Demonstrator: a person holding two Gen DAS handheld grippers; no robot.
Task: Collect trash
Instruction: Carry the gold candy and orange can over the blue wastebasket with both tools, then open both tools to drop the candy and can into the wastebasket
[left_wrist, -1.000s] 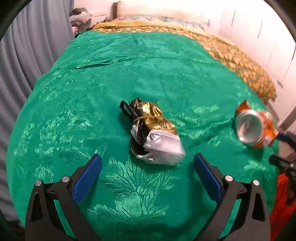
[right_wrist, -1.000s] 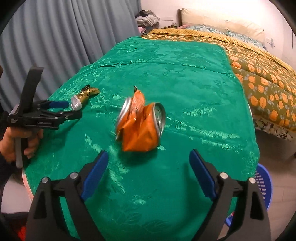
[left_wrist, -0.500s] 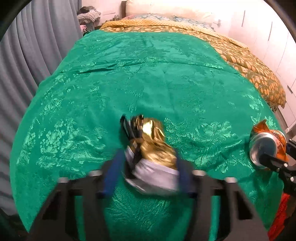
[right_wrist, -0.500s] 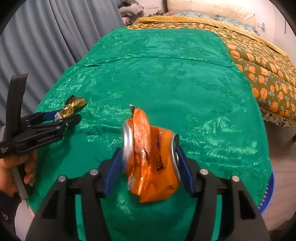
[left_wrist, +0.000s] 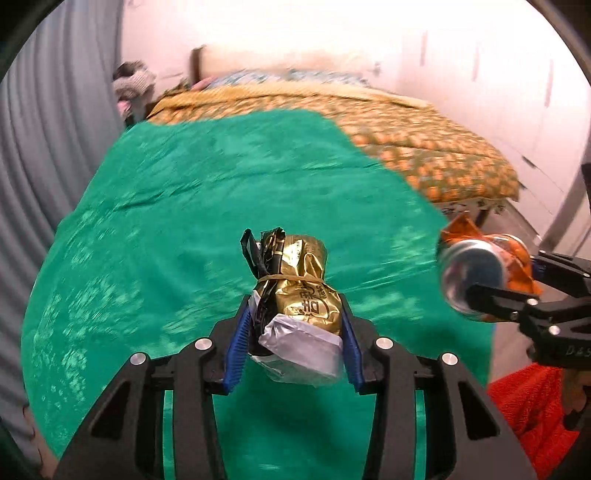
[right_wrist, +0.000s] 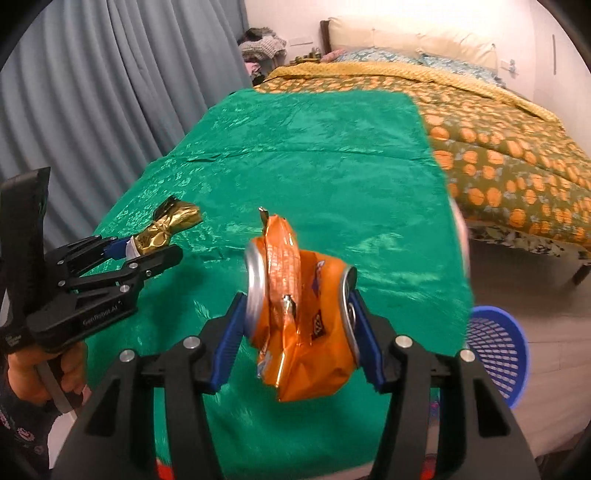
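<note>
Two pieces of trash, one per gripper. The left gripper has closed its blue pads on the gold wrapper; the right gripper pinches the crushed orange can end to end. Both are above the green cloth. One blue basket sits on the floor.

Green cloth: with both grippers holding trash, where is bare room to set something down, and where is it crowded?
The green cloth shows nothing lying on it: bare from the near edge to the orange-patterned bedspread, and across from the grey curtain side. Crowding is only near the front, where the left gripper shut on the gold wrapper and the right gripper shut on the crushed orange can hang.
</note>
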